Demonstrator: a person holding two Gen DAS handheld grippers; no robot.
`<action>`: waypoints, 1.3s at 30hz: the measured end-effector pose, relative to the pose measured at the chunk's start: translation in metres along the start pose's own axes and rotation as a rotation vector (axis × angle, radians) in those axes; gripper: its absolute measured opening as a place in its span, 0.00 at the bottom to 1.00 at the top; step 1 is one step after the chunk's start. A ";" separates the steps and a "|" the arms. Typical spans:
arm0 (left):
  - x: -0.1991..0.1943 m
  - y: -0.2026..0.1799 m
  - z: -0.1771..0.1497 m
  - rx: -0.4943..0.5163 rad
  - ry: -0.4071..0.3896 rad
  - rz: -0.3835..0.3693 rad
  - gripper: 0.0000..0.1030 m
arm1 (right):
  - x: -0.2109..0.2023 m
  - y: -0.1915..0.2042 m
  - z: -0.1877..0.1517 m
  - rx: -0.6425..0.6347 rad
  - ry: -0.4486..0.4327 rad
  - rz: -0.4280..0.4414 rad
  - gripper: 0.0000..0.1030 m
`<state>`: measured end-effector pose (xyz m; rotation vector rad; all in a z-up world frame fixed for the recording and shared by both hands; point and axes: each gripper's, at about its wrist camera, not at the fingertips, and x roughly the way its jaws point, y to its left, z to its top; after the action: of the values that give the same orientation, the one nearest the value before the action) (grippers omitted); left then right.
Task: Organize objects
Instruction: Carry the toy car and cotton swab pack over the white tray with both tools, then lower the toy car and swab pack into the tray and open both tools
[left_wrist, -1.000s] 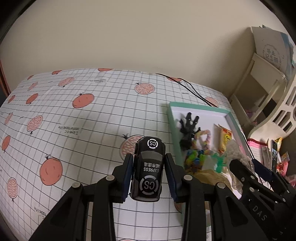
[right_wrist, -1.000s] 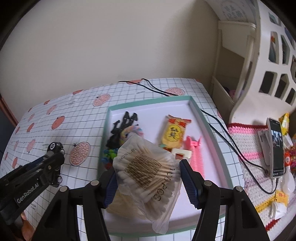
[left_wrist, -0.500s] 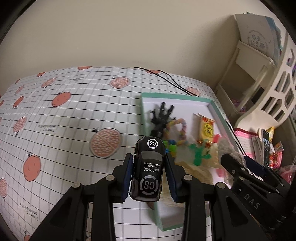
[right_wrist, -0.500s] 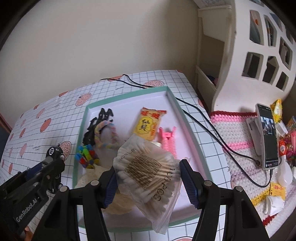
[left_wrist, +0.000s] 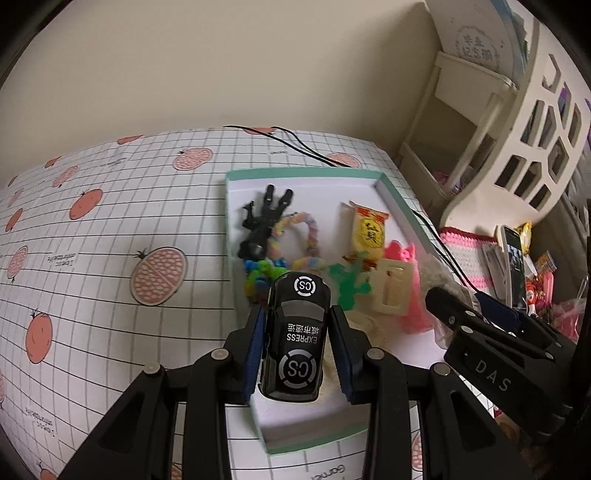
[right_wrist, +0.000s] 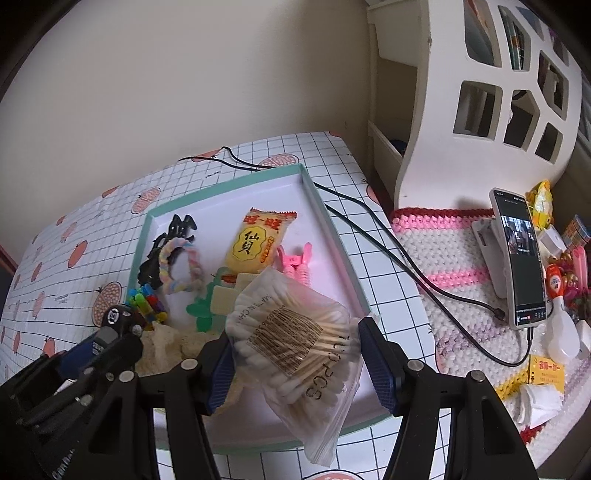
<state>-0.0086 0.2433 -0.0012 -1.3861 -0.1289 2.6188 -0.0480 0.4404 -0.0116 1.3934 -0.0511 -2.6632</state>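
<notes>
A black toy car (left_wrist: 296, 338) is clamped in the left tool (left_wrist: 297, 345), above the near left corner of the tray (left_wrist: 395, 192). A bag of cotton swabs (right_wrist: 295, 334) is gripped by the right tool (right_wrist: 295, 363) over the tray's near end. If released carelessly, the car could be rolled over the low rim, or the two tools could be knocked together.

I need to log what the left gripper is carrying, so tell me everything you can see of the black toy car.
The glossy black toy car looks like plastic or painted metal, with white "CS" rings on bonnet and roof, "EXPRESS" lettering and a grey windscreen. The left gripper holds it, blue pads pressed on both flanks, nose pointing away and tilted downward. It hangs over the near left corner of the mint-green-rimmed white tray.
</notes>
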 end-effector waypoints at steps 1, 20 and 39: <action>0.001 -0.003 -0.001 0.004 0.002 -0.003 0.35 | 0.000 0.000 0.000 0.001 0.001 0.000 0.64; 0.013 -0.019 -0.010 0.034 0.040 0.005 0.35 | 0.010 0.003 -0.006 -0.017 0.044 0.002 0.64; 0.007 -0.014 -0.006 0.024 0.016 -0.024 0.35 | 0.006 0.006 -0.005 -0.015 0.019 0.033 0.65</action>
<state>-0.0060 0.2585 -0.0077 -1.3891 -0.1107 2.5801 -0.0468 0.4334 -0.0182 1.4009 -0.0514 -2.6175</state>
